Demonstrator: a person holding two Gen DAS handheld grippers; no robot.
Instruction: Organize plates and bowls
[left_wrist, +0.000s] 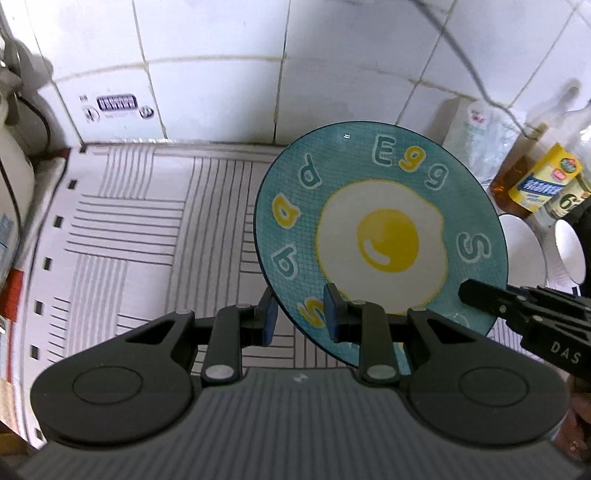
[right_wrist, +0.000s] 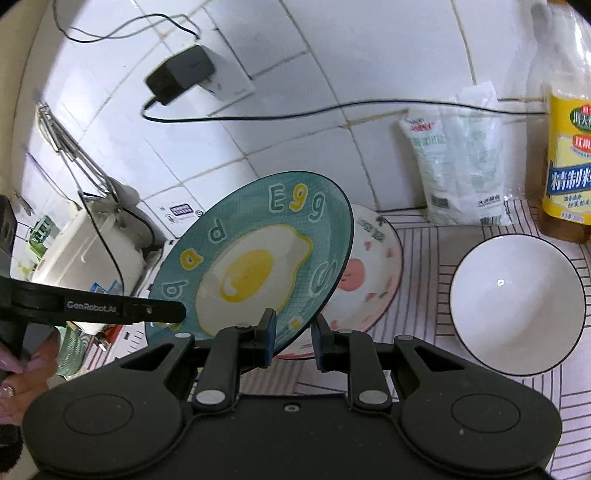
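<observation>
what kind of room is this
Most likely a home kitchen counter: white tiled wall, cooking oil bottle, an egg plate and a white bowl on a striped mat.

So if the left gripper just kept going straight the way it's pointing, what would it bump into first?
Probably the white striped countertop mat. The left gripper, shut on the rim of the teal fried-egg plate, points steeply down at bare mat, with the white tiled wall beyond. Depth is hard to judge in this view.
</observation>
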